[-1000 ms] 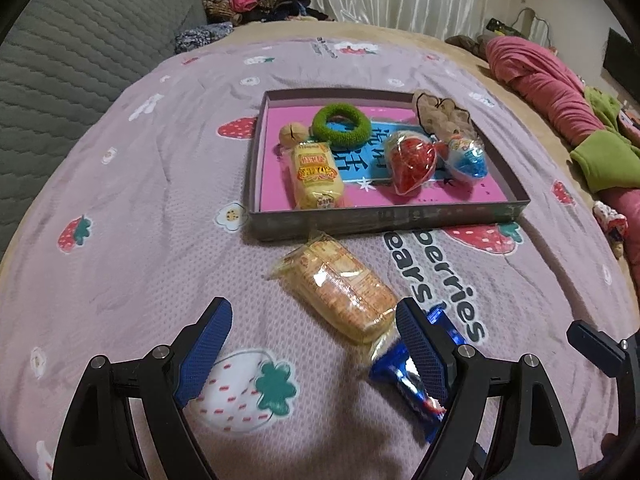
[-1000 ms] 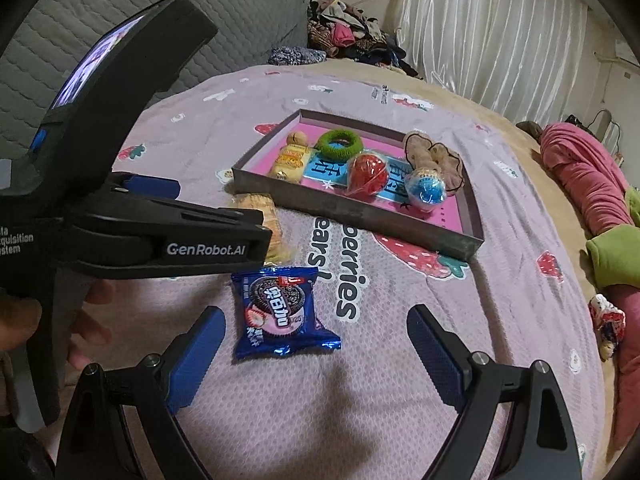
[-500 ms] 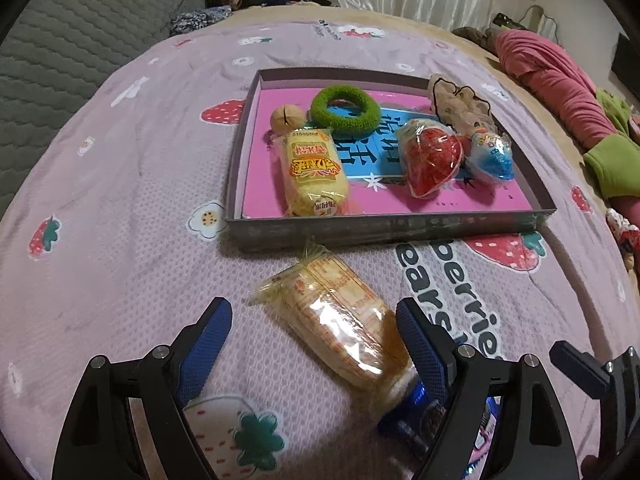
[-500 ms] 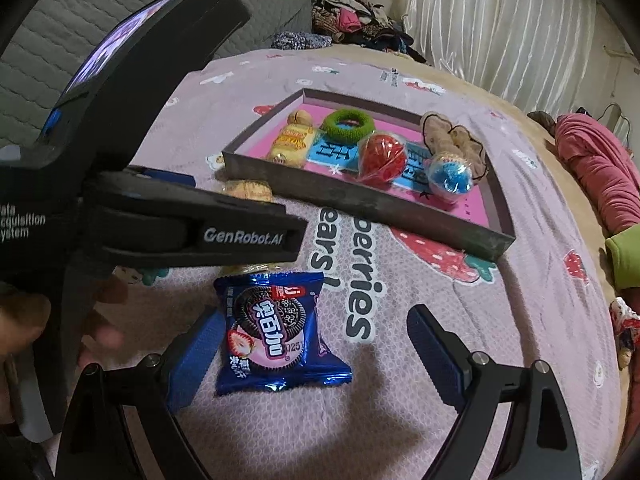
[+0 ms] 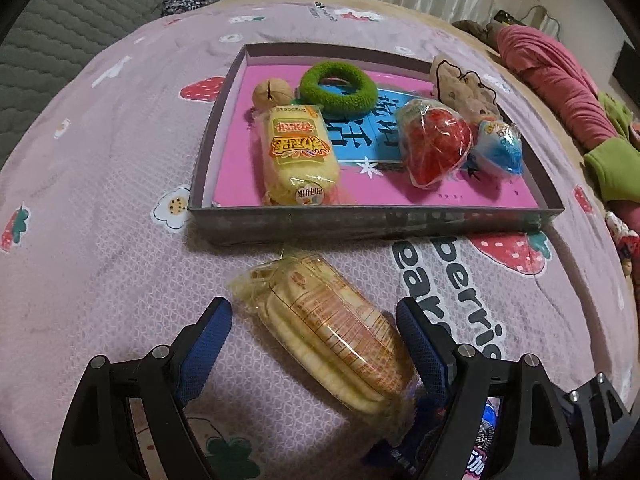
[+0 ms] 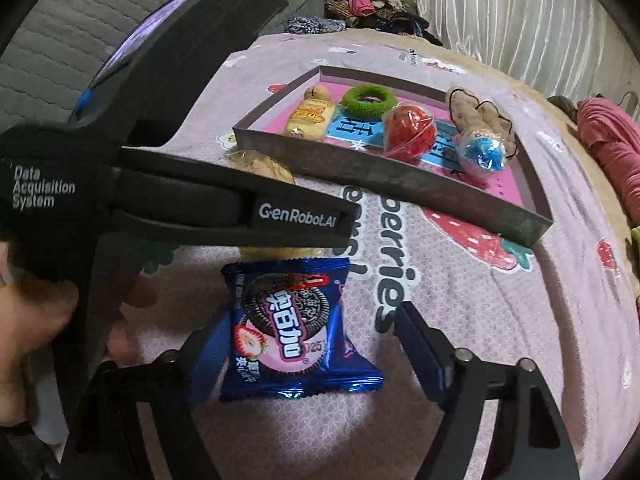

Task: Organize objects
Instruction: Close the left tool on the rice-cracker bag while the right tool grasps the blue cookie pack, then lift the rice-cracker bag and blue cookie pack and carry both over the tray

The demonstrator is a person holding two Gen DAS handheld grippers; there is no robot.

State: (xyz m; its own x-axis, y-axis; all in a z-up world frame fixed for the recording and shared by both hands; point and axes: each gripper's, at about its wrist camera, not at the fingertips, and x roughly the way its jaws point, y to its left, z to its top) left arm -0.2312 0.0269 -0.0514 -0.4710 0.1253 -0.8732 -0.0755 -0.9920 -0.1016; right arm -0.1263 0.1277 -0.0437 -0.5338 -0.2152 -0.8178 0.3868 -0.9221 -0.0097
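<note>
A clear-wrapped pack of yellow wafers (image 5: 332,332) lies on the pink bedspread in front of a grey tray (image 5: 360,224). My left gripper (image 5: 316,344) is open with its fingers on either side of the pack, not closed on it. A blue Oreo packet (image 6: 296,328) lies on the bedspread. My right gripper (image 6: 308,352) is open around it. The tray (image 6: 400,184) holds a yellow snack pack (image 5: 298,156), a green ring (image 5: 338,88), a walnut (image 5: 272,94), a red wrapped ball (image 5: 436,146), a blue wrapped ball (image 5: 500,148) and a brown plush (image 5: 464,84).
The left gripper's black body (image 6: 180,184) crosses the right wrist view and hides most of the wafer pack (image 6: 264,168). A grey quilted cushion (image 5: 60,40) lies at the left. Pink and green clothes (image 5: 568,92) are piled at the right.
Both grippers have moved forward and down. The wafer pack now sits between the left fingers, and the Oreo packet between the right fingers. Both stay open.
</note>
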